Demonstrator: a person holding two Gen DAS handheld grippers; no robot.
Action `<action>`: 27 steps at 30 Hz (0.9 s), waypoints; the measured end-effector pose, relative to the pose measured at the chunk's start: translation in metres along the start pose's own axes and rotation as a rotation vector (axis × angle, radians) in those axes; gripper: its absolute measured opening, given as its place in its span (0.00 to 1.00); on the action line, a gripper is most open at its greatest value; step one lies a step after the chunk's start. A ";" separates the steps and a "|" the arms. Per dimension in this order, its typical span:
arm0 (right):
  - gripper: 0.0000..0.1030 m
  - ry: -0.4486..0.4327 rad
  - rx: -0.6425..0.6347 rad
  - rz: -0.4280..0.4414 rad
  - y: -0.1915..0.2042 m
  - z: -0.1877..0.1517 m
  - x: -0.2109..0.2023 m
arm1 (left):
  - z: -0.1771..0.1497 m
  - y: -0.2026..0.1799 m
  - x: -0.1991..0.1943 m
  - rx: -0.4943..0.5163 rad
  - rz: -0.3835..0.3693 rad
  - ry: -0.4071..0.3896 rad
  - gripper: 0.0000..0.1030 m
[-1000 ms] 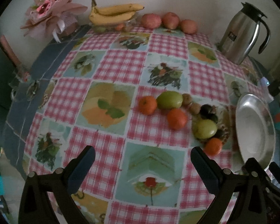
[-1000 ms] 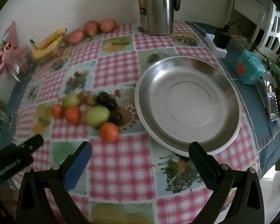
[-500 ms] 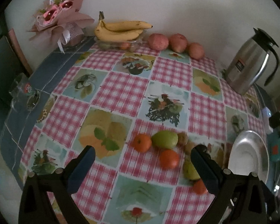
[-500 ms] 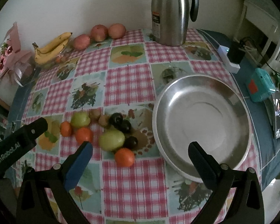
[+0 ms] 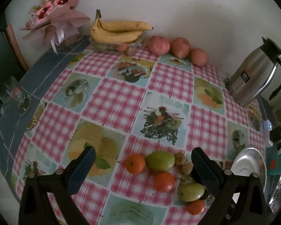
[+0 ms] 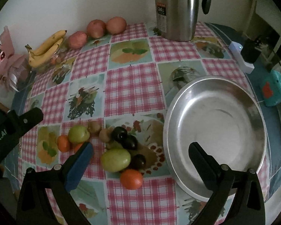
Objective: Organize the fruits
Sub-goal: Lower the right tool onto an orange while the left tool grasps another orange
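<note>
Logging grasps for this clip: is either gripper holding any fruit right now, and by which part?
Nothing is held. The left gripper and right gripper both hang open above the table.

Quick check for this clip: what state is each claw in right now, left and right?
Left claw: open, holding nothing, above the loose fruit.
Right claw: open, holding nothing, between the fruit and the metal plate.

A steel thermos jug [image 6: 178,9] with a black handle stood upright at the far edge of the checked tablecloth [image 6: 133,86], close to the wall. A pink-wrapped bouquet [image 5: 54,16] leaned in the far left corner. Off the cloth to the right lay a white power strip [image 6: 240,58] carrying a black plug [image 6: 252,50], and just beyond it a teal box [image 6: 273,88].
</note>
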State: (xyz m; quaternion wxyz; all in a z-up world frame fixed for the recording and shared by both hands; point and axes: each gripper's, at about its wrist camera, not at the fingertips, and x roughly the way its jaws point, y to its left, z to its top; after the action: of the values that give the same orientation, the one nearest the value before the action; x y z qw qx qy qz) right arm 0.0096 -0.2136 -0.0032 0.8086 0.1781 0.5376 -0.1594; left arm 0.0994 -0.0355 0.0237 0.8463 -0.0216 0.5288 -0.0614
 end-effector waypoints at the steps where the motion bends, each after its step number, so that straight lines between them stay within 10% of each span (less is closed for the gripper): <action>1: 0.99 0.005 -0.003 0.002 0.001 -0.001 0.002 | -0.001 0.000 0.001 0.004 -0.007 0.010 1.00; 27: 0.86 0.071 -0.102 0.017 0.013 -0.030 0.021 | -0.027 -0.013 0.044 0.079 -0.119 0.188 0.92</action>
State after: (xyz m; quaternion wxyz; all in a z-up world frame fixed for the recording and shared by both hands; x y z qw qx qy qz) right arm -0.0013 -0.1894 -0.0314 0.7985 0.1469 0.5717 -0.1184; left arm 0.0928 -0.0529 -0.0260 0.7881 -0.0138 0.6006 -0.1342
